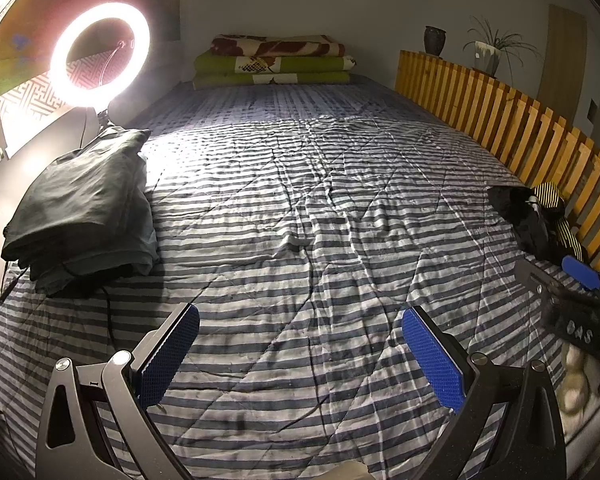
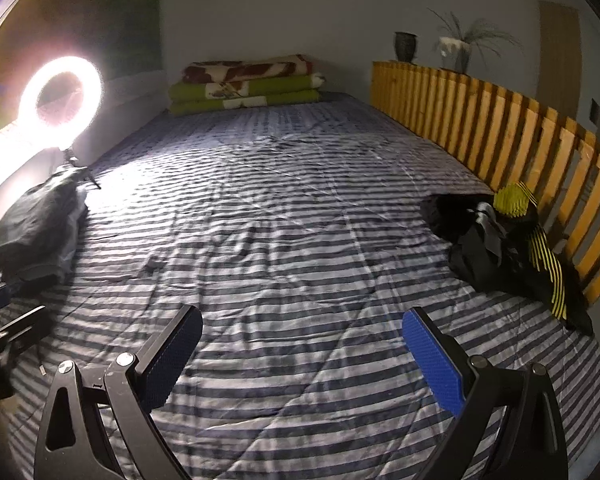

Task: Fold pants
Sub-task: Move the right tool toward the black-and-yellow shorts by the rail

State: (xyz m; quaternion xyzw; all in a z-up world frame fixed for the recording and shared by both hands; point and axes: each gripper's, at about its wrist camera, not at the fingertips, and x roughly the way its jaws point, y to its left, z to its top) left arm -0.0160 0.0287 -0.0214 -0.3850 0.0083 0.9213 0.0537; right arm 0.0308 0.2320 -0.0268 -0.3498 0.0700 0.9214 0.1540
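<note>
Right wrist view shows my right gripper (image 2: pixel 302 356) with its blue-padded fingers spread wide, holding nothing, above the grey-and-white striped quilted bedspread (image 2: pixel 284 248). My left gripper (image 1: pixel 300 356) is just as wide apart and empty. The crumpled black pants with yellow-and-black striped trim (image 2: pixel 496 248) lie heaped on my right, against the slatted wooden bed rail (image 2: pixel 500 120). A folded stack of dark green garments (image 1: pixel 84 208) sits on the left under the glowing white ring light (image 1: pixel 100 54). I judge the step is fetching: pinch the waistband rather than a loose fold, then drag the pants to the bare middle.
</note>
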